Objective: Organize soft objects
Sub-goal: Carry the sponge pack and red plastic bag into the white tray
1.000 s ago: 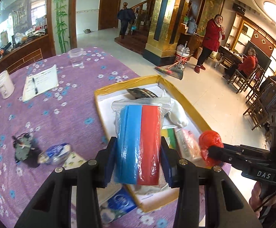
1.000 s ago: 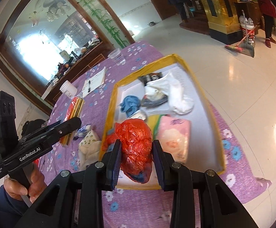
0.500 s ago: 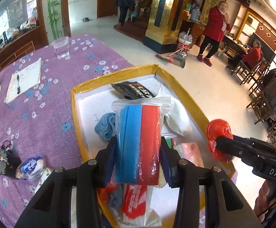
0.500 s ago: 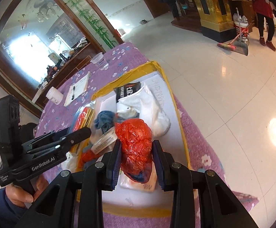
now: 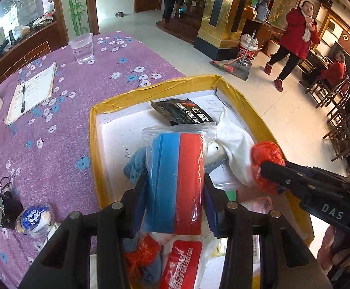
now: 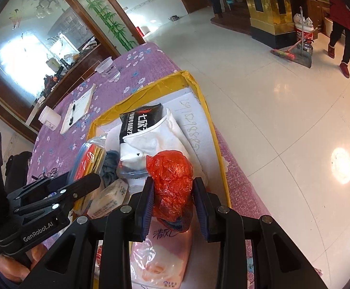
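A tray (image 5: 151, 91) is set at the table's (image 5: 54, 149) right edge. In its far end a snack packet (image 5: 182, 113) is laid, with a towel (image 5: 235, 142) just in front. A plastic cup (image 5: 81, 48) is placed near the far edge, a notebook (image 5: 33, 91) left of the tray, and a motor (image 5: 1, 200) nearer the near edge, beside a wrapped ball (image 5: 34, 220)

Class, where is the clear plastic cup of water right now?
Left wrist view, upper left: the clear plastic cup stands on the purple cloth's far edge, beyond the notepad.

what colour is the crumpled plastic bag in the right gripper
Orange-red. The crumpled plastic bag is clamped in the right gripper, clearest in the right wrist view.
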The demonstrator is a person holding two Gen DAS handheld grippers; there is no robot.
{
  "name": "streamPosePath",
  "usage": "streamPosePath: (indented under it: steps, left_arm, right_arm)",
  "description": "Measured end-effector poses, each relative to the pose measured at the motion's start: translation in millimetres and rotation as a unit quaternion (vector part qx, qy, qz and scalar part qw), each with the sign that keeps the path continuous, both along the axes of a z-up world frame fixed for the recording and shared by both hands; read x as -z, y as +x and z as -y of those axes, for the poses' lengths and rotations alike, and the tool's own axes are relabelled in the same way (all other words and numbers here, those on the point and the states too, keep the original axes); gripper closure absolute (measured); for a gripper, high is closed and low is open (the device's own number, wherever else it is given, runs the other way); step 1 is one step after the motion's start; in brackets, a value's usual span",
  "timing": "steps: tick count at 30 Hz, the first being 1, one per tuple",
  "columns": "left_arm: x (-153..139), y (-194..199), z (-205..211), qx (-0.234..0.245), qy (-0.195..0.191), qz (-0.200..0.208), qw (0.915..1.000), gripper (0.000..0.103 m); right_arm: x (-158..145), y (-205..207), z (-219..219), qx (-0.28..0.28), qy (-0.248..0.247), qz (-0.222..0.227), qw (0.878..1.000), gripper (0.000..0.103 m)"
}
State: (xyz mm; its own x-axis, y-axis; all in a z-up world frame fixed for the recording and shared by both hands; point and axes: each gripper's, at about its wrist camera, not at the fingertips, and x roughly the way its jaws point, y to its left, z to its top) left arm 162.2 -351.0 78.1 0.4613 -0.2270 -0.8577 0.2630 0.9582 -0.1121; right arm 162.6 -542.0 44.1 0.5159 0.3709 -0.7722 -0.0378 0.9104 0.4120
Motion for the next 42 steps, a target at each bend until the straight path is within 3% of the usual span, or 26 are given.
streamPosePath:
  steps: [42]
  left_arm:
    - [13, 12, 13, 0.012, -0.01, -0.013, 0.9998, 0.061]
  right_arm:
    - [4, 28, -18, -0.027, -0.033, 0.009, 0.999, 0.069]
